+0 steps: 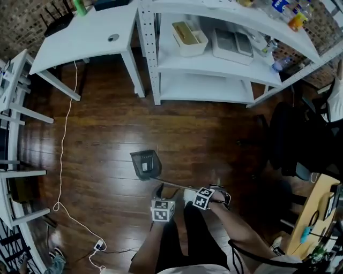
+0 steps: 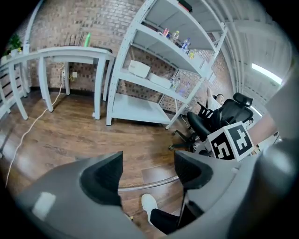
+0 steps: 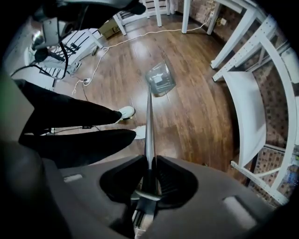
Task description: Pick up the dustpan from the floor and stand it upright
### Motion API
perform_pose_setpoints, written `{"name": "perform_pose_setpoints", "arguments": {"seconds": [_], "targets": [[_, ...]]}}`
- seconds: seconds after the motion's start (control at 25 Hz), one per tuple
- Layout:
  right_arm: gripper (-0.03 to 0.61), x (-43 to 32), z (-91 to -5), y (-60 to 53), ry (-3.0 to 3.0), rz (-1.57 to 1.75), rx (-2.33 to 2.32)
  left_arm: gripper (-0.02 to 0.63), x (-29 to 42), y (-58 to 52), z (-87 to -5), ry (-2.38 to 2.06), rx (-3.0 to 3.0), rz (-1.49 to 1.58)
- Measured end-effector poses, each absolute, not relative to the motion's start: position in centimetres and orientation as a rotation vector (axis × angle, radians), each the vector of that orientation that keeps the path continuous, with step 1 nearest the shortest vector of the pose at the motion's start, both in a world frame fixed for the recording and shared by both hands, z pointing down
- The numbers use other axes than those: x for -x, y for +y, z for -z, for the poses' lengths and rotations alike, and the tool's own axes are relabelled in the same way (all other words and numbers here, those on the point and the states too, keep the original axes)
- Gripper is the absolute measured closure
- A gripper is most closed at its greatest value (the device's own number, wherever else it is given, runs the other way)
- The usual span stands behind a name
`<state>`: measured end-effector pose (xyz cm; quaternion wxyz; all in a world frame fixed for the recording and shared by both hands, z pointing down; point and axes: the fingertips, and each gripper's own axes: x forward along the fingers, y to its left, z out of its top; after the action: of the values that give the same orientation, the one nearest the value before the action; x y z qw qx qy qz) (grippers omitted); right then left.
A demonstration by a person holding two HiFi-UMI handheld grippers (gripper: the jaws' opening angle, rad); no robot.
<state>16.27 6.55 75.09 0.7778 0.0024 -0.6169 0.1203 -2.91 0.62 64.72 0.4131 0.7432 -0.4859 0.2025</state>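
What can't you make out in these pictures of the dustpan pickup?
Head view: whether the dustpan rests on the floor or hangs above it; the steep downward look hides any gap.
Head view: the right tongs' grip on the handle; the marker cube covers it.
Left gripper view: whether the handle touches the open left tongs; its ends pass behind the pads.
Head view: bottles on the top shelf, too small, cut by the edge.
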Motion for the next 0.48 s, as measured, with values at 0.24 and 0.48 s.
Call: {"name": "perform_pose_setpoints", "arguments": {"seconds": [0.24,0.48], "targets": [[0.509,-9.0,-68.1,7.7,-1.307,-0.306,-0.052,0.242,12.7,4.4,-56.3,-1.451,-1.769,-0.393],[0.525,0.7,-65.0,6.9,-1.348,-0.180,-0.086,0.242,21.5,9.9,-53.0,-1.646,-1.627,-0.297]]}}
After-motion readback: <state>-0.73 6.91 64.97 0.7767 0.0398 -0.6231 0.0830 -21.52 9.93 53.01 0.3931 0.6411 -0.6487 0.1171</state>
